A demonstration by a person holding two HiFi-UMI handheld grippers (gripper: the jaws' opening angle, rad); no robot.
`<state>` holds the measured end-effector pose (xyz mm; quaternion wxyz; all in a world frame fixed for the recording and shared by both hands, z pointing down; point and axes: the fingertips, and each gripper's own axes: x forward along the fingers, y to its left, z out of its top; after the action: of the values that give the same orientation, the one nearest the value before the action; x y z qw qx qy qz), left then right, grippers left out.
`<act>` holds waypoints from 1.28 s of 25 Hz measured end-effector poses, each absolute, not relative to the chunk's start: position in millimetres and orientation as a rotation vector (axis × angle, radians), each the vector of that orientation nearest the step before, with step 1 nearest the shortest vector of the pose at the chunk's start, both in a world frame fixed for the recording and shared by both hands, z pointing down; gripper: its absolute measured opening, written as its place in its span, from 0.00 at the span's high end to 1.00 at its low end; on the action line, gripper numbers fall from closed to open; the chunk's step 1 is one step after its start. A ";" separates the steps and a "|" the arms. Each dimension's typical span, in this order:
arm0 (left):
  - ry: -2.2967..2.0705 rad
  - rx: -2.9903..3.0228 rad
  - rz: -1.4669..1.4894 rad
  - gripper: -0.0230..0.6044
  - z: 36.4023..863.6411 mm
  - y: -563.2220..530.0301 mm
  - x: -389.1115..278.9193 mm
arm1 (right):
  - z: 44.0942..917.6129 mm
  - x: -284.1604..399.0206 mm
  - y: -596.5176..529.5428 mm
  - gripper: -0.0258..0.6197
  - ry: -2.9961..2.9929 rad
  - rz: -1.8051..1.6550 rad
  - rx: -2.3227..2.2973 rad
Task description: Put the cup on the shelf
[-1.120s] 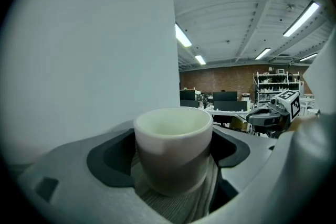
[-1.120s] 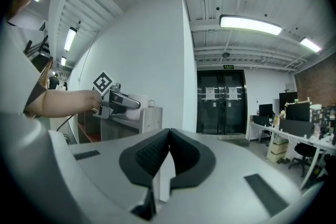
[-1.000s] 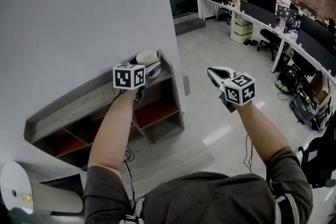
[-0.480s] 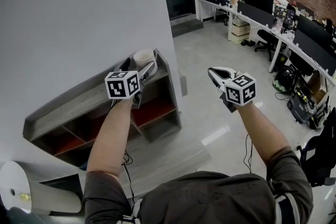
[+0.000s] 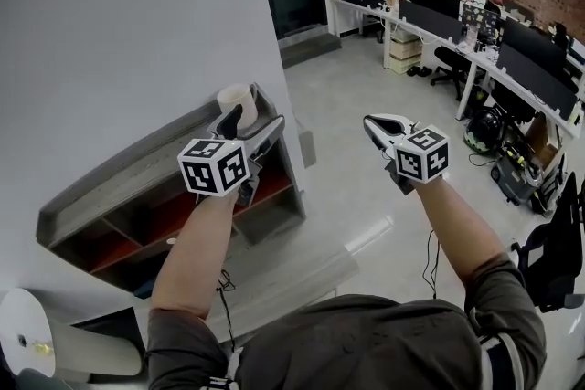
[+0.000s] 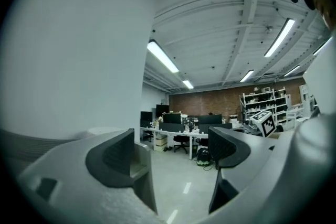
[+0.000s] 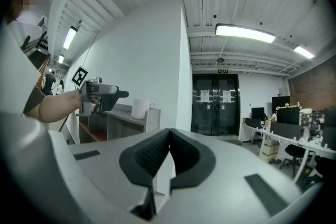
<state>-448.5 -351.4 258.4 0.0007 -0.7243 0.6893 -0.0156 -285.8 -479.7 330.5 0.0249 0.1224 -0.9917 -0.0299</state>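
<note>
Pulled back from the shelf over the last second, the left gripper now hangs just in front of the shelf's right end, clear of the cup it was up against before. That white cup stands upright on the shelf's top board at the far right end, close to the grey wall behind the shelf. In the left gripper view the left gripper has its fingers spread wide with nothing between them, only the office room beyond. The right gripper is held out to the right of the shelf, well apart from it, over the pale floor. Its own view shows the right gripper with both fingers pressed together and nothing caught between them. That view also shows the cup on the end of the shelf, its handle turned away from the left gripper, which sits beside it without touching.
</note>
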 end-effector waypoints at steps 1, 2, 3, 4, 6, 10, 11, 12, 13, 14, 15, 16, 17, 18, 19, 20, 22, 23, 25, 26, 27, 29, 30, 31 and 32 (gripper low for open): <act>2.136 -2.307 -0.044 0.30 259.1 -353.3 -436.2 | 328.5 -278.5 -479.2 0.97 -3.069 -0.091 0.388; 2.109 -2.338 -0.036 0.30 258.8 -354.6 -424.0 | 325.1 -270.2 -478.2 0.97 -3.070 -0.090 0.399; 2.084 -2.368 -0.028 0.30 258.6 -355.3 -411.9 | 321.5 -261.1 -476.4 0.97 -3.071 -0.089 0.412; 2.058 -2.395 -0.019 0.30 259.9 -355.8 -400.3 | 319.2 -251.6 -474.3 0.97 -3.070 -0.089 0.428; 2.002 -2.446 -0.013 0.30 268.6 -359.1 -377.7 | 319.3 -231.6 -471.7 0.97 -3.066 -0.092 0.465; 1.891 -2.555 -0.015 0.30 290.2 -371.7 -331.9 | 320.6 -188.0 -468.3 0.97 -3.051 -0.094 0.544; 1.857 -2.588 -0.013 0.30 295.8 -375.3 -319.7 | 320.9 -176.1 -467.3 0.97 -3.046 -0.095 0.569; 1.823 -2.619 -0.013 0.30 301.7 -379.3 -307.5 | 321.6 -164.0 -466.8 0.97 -3.039 -0.097 0.596; 1.792 -2.647 -0.013 0.31 307.9 -383.7 -295.7 | 323.1 -152.0 -467.0 0.97 -3.031 -0.098 0.623; 1.764 -2.672 -0.014 0.31 314.3 -388.3 -284.4 | 325.2 -140.3 -467.7 0.97 -3.024 -0.098 0.648; 1.740 -2.693 -0.014 0.32 320.5 -392.9 -274.1 | 327.6 -129.2 -468.7 0.97 -3.017 -0.095 0.671; 1.718 -2.712 -0.014 0.33 325.9 -397.1 -264.6 | 329.8 -119.0 -469.5 0.97 -3.010 -0.091 0.694; 1.698 -2.728 -0.014 0.35 330.5 -400.7 -256.0 | 331.5 -109.6 -469.6 0.97 -3.002 -0.087 0.716; 1.681 -2.741 -0.015 0.40 334.4 -403.8 -247.8 | 333.1 -100.5 -469.2 0.97 -2.993 -0.083 0.737; 1.665 -2.750 -0.016 0.49 338.0 -406.6 -239.6 | 334.9 -91.4 -468.5 0.97 -2.985 -0.079 0.758; 1.649 -2.757 -0.019 0.57 341.7 -409.3 -230.9 | 337.2 -82.1 -467.6 0.97 -2.977 -0.075 0.777; 1.606 -2.780 -0.023 0.63 350.4 -414.3 -210.9 | 343.9 -62.6 -465.9 0.97 -2.964 -0.066 0.811; 1.581 -2.797 -0.021 0.66 355.5 -416.6 -200.1 | 348.6 -52.6 -465.1 0.97 -2.956 -0.061 0.826; 1.532 -2.831 -0.017 0.69 366.9 -420.1 -179.6 | 359.7 -34.0 -463.3 0.97 -2.942 -0.053 0.852; 1.511 -2.843 -0.016 0.71 372.7 -421.3 -170.8 | 365.5 -26.0 -462.2 0.97 -2.935 -0.050 0.862; 1.495 -2.852 -0.013 0.73 378.5 -422.2 -163.3 | 371.1 -18.8 -461.0 0.97 -2.929 -0.046 0.870; 1.476 -2.866 0.001 0.77 389.6 -423.6 -152.1 | 381.5 -6.5 -458.5 0.97 -2.920 -0.035 0.885; 1.470 -2.874 0.012 0.79 395.1 -424.0 -147.8 | 386.6 -1.0 -457.2 0.97 -2.916 -0.027 0.893; 1.465 -2.882 0.026 0.82 400.5 -424.1 -144.0 | 391.9 4.4 -455.8 0.97 -2.912 -0.019 0.902; 1.460 -2.890 0.043 0.85 405.5 -423.7 -140.4 | 397.5 9.3 -454.4 0.97 -2.907 -0.012 0.911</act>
<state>-140.4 -423.7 405.5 -0.0484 -0.8914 0.4504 0.0133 9.3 -454.4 397.5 0.0476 0.2987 -0.9532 -0.0038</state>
